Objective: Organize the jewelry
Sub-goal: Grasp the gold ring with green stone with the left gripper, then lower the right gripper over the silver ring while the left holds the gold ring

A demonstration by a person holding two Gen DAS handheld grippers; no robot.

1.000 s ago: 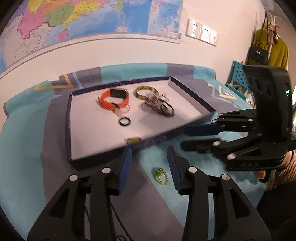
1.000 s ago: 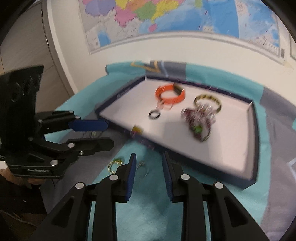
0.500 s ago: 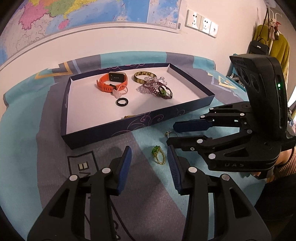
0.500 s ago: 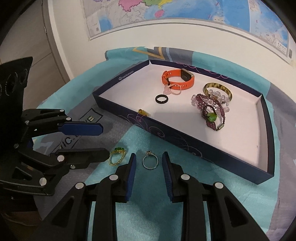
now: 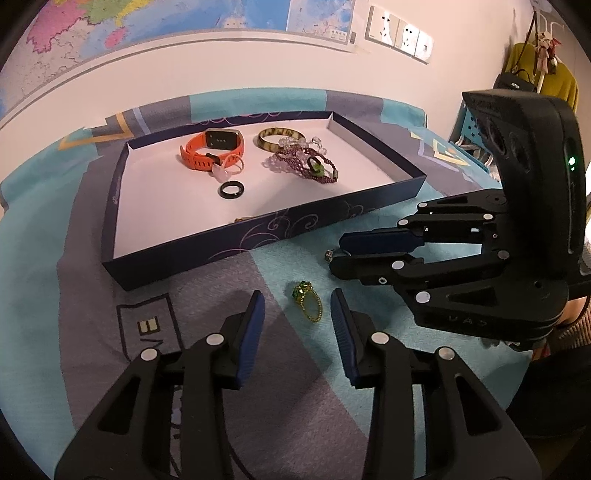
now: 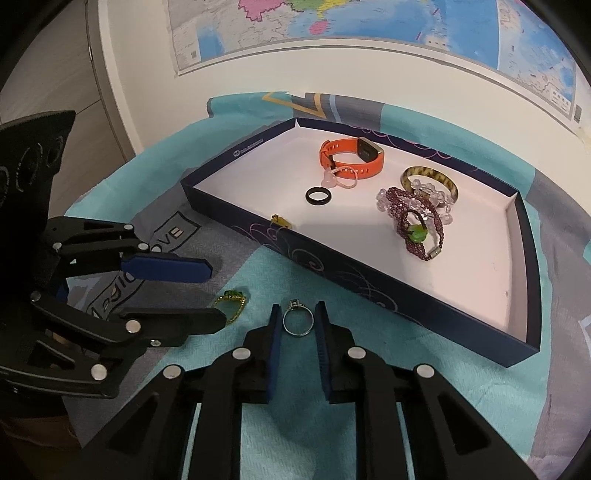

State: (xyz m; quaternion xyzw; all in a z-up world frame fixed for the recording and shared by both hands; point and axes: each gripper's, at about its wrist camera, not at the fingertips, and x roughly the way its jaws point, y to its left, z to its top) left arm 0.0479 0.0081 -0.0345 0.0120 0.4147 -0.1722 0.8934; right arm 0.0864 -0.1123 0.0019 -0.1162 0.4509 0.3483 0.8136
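A large wall map [image 6: 369, 22] hangs behind the table, which we see covered by a felt-like cloth [image 5: 44, 295] in teal and grey patches with printed lettering. On it sits a shallow rectangular tray [image 6: 369, 280], navy outside with pale swirl patterns and plain white inside.

In the tray lie an orange rubber watch [image 6: 351, 157] with a dark rectangular face, a plain glossy black ring [image 6: 318, 195], a small pink ring [image 6: 341, 180] touching the watch strap, a yellow-and-dark patterned bangle [image 6: 430, 180], and a tangle of dark red beaded bracelets [image 6: 415, 221] with clear beads and a green stone. A small gold piece [image 6: 281, 220] rests against the near wall.

Outside the tray, on the cloth, we find two rings. The thin silver ring [image 6: 297, 322] with a small raised setting lies flat between the right gripper [image 6: 297, 326] and its blue-padded fingers; its jaws are closing, narrowly apart, with the pads just beside the band but seemingly not yet pressing it. The gold ring [image 5: 308, 302], filigree with a green stone, lies between the tips of the left gripper [image 5: 297, 314], whose jaws are also closing yet stand clearly wider than the ring, holding nothing.
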